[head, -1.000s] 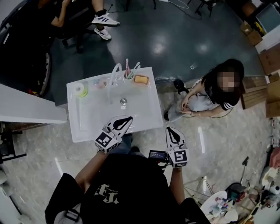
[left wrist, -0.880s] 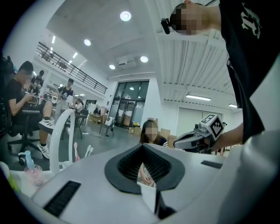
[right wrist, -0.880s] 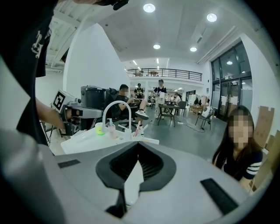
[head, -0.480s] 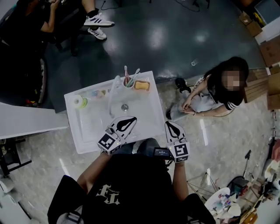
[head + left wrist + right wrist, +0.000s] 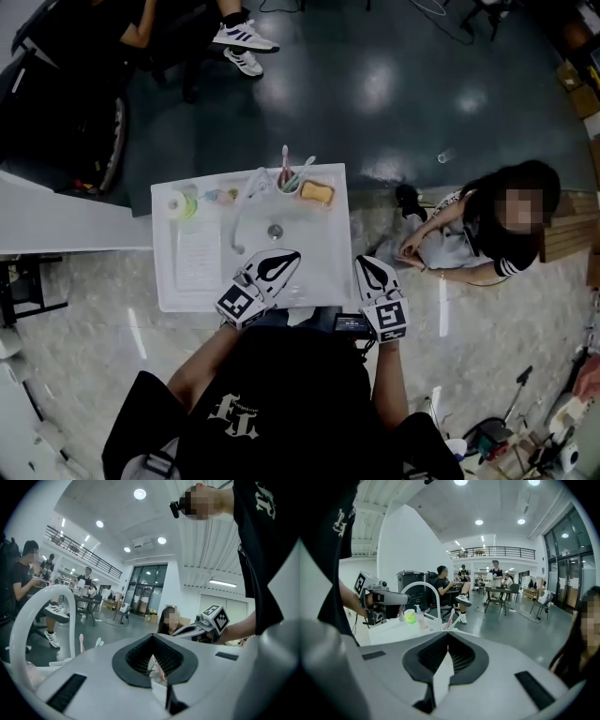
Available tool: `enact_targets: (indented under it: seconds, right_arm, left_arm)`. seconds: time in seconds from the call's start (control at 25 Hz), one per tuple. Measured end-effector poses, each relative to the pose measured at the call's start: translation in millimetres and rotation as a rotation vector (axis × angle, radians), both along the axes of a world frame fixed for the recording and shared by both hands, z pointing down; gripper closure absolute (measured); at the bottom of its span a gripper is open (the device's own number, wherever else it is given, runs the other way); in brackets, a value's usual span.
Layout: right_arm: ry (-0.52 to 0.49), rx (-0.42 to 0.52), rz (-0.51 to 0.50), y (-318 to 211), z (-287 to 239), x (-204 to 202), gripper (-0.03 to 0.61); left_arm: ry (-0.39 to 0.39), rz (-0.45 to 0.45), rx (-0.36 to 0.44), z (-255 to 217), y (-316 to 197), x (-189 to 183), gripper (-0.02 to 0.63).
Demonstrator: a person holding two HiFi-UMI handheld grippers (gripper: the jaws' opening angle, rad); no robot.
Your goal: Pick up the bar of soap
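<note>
Both claws are pinched together on nothing. The left gripper (image 5: 284,260) hangs over the near edge of the white sink (image 5: 173,286), and the right gripper (image 5: 368,266) is just off its near right corner, both held close to the person's body. The orange bar of soap (image 5: 317,192) lies untouched at the far right corner beside the toothbrush cup (image 5: 288,181), well apart from either. I'd say reach, grip and lift all remain.

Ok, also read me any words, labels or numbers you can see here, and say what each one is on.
No text reads clearly.
Black shirt: white print on the back, too blurred to read.
Green-lidded jar: label too small to read.
Marker cubes: black-and-white square patterns, no words.
</note>
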State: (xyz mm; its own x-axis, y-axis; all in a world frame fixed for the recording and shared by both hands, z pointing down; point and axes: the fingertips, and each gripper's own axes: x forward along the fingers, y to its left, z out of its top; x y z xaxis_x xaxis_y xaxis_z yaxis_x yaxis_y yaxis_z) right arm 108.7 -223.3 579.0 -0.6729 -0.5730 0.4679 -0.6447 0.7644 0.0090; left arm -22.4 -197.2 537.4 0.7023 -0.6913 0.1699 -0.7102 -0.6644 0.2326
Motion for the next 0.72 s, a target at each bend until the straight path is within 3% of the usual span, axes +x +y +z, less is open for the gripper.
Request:
enact_targets:
  seconds: [0.32,0.56,0.72]
  right_arm:
    - [-0.009,-0.041,-0.133,-45.5,16.7,15.9,0.571]
    - [0.082,-0.146,-0.261,-69.8,58.7,3.6,0.569]
    - [0.123,-0.159,-0.308,-87.8,82.0,-15.1,0.569]
  left_arm:
    - [-0.051,-0.163,-0.016,-2.8,-24.3,19.5,0.607]
    - [-0.022,-0.205,0.019,-7.7,-29.8,31.6,0.607]
    - [-0.029,-0.233,0.015,-4.7,-27.8,29.7,0.607]
